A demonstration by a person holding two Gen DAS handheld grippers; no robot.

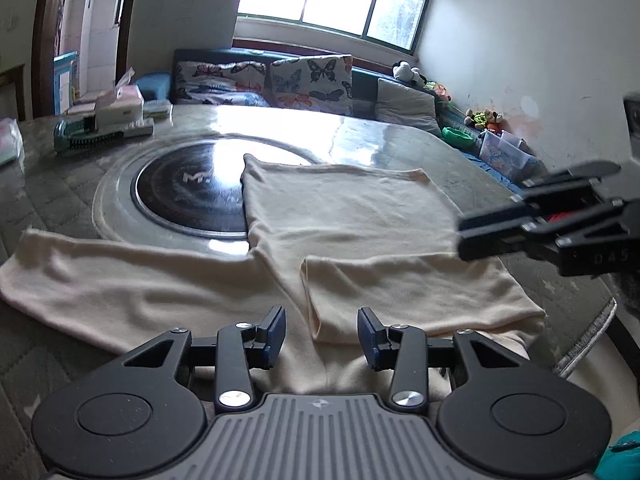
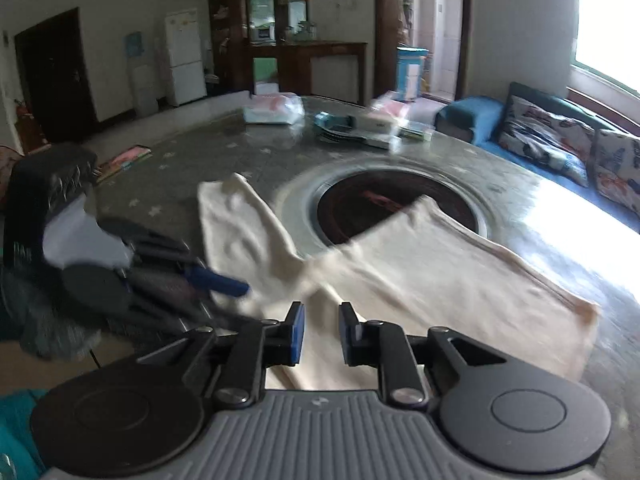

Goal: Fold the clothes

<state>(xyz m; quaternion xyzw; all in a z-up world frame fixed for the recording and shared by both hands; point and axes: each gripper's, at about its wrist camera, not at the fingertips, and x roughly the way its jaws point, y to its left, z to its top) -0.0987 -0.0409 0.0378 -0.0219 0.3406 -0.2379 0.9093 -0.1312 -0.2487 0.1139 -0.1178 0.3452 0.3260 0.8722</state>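
Note:
A cream long-sleeved top (image 1: 344, 208) lies flat on the round table. One sleeve (image 1: 120, 276) stretches out to the left; the other sleeve (image 1: 420, 292) is folded across the body. My left gripper (image 1: 322, 330) hovers open just over the near part of the top, with nothing between its blue pads. In the left wrist view my right gripper (image 1: 520, 216) reaches in from the right, above the cloth's right edge. The right wrist view shows the top (image 2: 420, 264) below my right gripper (image 2: 322, 332), whose jaws stand a little apart and clamp nothing. The blurred left gripper (image 2: 216, 280) is at the left there.
A dark round glass hob (image 1: 188, 188) sits in the table's middle, partly under the top. A tissue box (image 1: 120, 104), a brush (image 1: 96, 136) and packets (image 2: 274, 110) stand at the far side. A sofa with butterfly cushions (image 1: 308, 80) lies behind. Grey cloth (image 1: 588, 336) hangs at the near right edge.

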